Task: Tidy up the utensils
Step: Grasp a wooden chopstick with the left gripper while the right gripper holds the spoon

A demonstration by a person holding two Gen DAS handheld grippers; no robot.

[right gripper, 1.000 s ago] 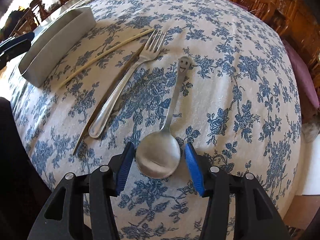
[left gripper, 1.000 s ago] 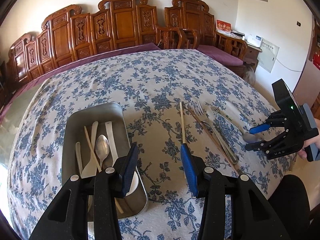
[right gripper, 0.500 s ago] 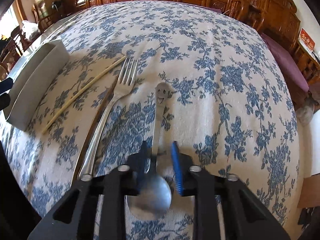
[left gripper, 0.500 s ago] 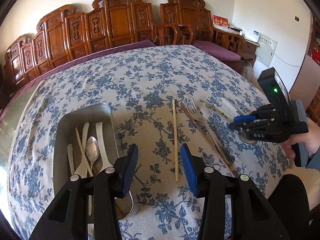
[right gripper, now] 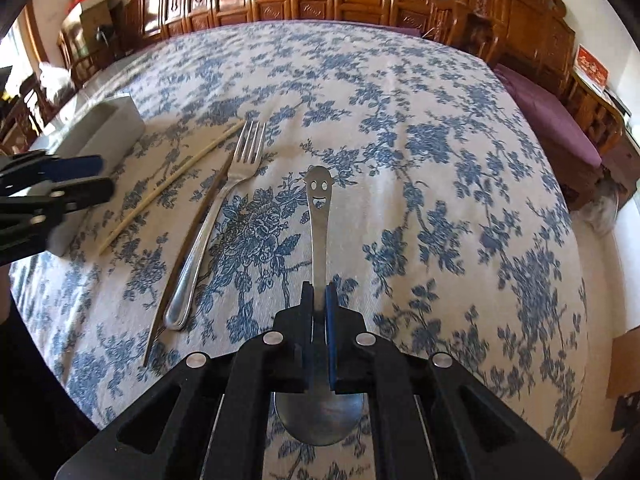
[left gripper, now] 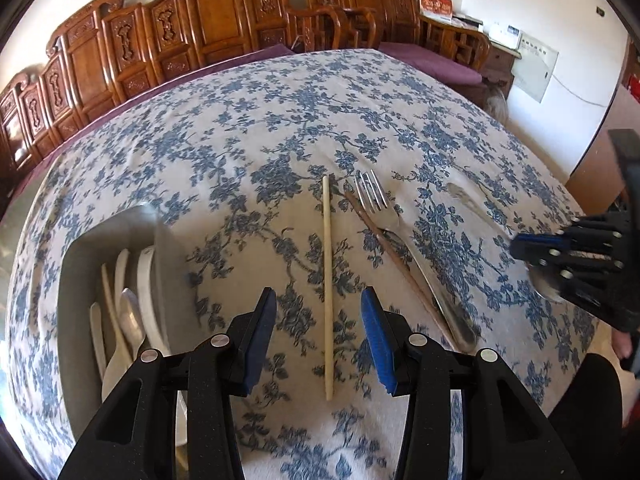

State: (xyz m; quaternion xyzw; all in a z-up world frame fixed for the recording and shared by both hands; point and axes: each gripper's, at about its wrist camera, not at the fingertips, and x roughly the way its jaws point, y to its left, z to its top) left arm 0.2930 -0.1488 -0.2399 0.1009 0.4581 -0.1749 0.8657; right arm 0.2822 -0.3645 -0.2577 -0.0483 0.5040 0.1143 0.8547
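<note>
My right gripper [right gripper: 319, 300] is shut on the neck of a steel spoon [right gripper: 318, 208] with a smiling face cut into its handle. The bowl shows under the fingers. In the left wrist view the same spoon [left gripper: 468, 200] lies under the right gripper [left gripper: 560, 252]. My left gripper [left gripper: 318, 320] is open. A pale chopstick [left gripper: 328, 280] lies on the cloth in line with the gap between its fingers, untouched. A steel fork [left gripper: 400, 240] and a brown chopstick [left gripper: 404, 276] lie just to the right. The metal tray [left gripper: 80, 248] at left holds several utensils.
A blue-flowered cloth [right gripper: 400, 120] covers the round table. Carved wooden chairs [left gripper: 208, 20] line the far wall. From the right wrist, the tray [right gripper: 100, 128], the pale chopstick [right gripper: 172, 184], the fork [right gripper: 224, 216] and the left gripper [right gripper: 52, 188] are at left.
My right gripper has shut on the spoon's neck after standing open around its bowl. My left gripper has moved right, from over the tray to over the pale chopstick.
</note>
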